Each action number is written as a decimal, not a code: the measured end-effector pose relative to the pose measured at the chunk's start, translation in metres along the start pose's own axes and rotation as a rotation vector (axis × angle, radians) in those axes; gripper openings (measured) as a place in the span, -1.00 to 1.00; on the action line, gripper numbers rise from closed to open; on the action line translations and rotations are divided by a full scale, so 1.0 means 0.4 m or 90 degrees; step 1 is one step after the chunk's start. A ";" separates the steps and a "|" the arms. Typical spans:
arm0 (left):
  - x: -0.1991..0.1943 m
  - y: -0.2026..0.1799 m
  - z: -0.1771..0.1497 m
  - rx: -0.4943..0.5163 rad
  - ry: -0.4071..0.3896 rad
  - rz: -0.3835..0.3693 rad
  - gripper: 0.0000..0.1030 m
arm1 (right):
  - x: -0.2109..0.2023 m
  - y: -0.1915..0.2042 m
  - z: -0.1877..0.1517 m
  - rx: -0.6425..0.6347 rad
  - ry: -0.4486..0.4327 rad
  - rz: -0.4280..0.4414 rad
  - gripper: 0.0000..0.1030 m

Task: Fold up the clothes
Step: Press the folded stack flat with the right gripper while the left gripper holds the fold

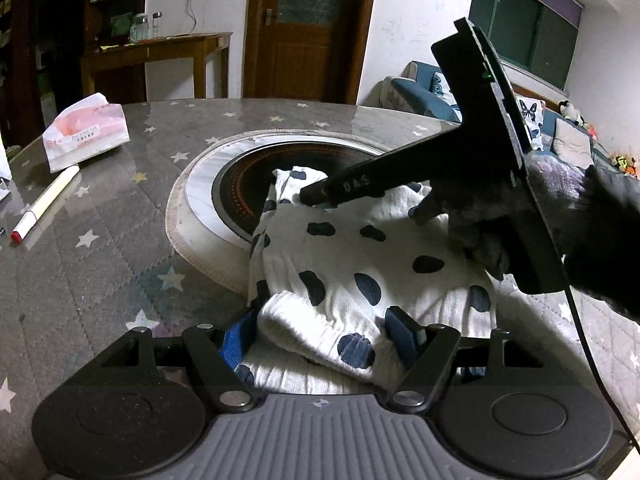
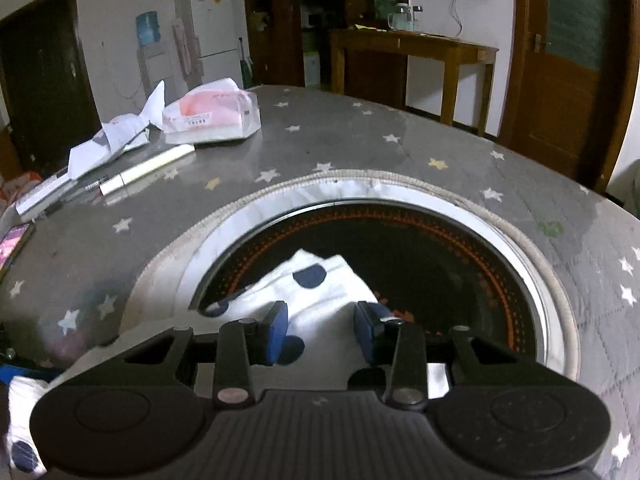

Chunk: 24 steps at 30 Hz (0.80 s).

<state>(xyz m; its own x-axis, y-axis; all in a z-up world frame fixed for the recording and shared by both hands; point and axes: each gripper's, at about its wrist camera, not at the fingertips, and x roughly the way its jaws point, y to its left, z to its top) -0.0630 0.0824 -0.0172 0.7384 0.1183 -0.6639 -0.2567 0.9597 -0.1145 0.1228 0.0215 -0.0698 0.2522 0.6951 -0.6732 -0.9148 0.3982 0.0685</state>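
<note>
A round table (image 1: 120, 264) under a grey, star-printed cover fills a dim living room, a black hob (image 2: 420, 264) sunk in a steel ring at its centre, a wooden door and side table behind. The garment (image 1: 352, 256), white with dark blue spots, lies bunched on the near side of the table, its far corner draped over the hob's rim at about 6 o'clock. The left gripper (image 1: 324, 338) sits low over the near hem, jaws spread wide with a roll of cloth between the blue pads; whether they press it cannot be told. The right gripper (image 2: 322, 328), held in a gloved hand (image 1: 516, 216), reaches in from 3 o'clock over the far corner, jaws partly apart, cloth showing between the pads (image 2: 276, 330) but apparently not pinched. A tissue pack (image 1: 88, 132) and a pen (image 1: 46, 204) lie at 10 o'clock.
</note>
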 end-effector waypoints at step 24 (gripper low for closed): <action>-0.110 0.033 -0.042 -0.018 -0.002 -0.020 0.45 | -0.192 -0.215 -0.172 0.187 -0.026 -0.028 -0.44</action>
<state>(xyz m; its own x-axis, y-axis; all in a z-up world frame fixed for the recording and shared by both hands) -0.1095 0.0857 -0.0019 0.7484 0.0888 -0.6572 -0.2507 0.9554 -0.1563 0.1602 -0.1074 -0.0748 0.3068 0.6949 -0.6503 -0.7742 0.5797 0.2542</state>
